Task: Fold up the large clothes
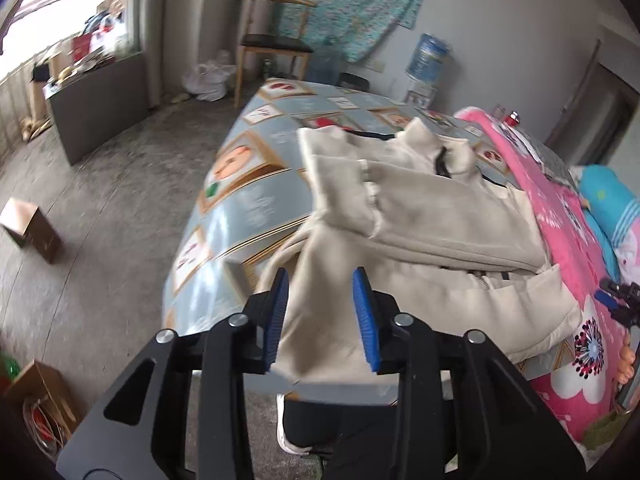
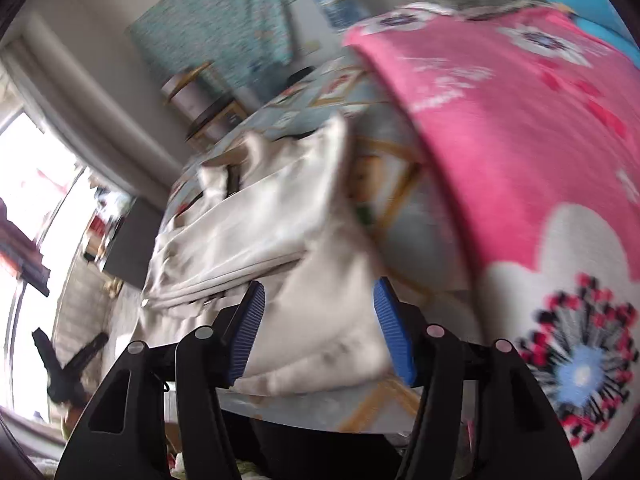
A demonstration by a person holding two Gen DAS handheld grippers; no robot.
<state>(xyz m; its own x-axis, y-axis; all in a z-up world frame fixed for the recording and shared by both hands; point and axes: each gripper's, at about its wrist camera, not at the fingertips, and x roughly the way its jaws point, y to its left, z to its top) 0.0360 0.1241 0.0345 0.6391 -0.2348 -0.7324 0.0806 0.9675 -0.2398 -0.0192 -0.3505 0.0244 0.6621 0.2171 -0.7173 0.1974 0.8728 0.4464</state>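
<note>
Cream jacket spread on the bed

Jacket (image 1: 420, 216) lies partly folded on the patchwork bed (image 1: 256, 204), beside a pink floral blanket (image 1: 560, 216) at right. Left gripper (image 1: 322, 316) and right gripper (image 2: 320, 328) each have blue fingers spread, with the jacket's near hem between them.

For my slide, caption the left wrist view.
Open left claw straddles a beige jacket's hem on the bed.

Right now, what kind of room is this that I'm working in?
Most likely a bedroom at home. The cream jacket lies on a bed with a patterned sheet, a pink flowered blanket beside it, and a wooden chair and a water dispenser stand by the far wall.
</note>
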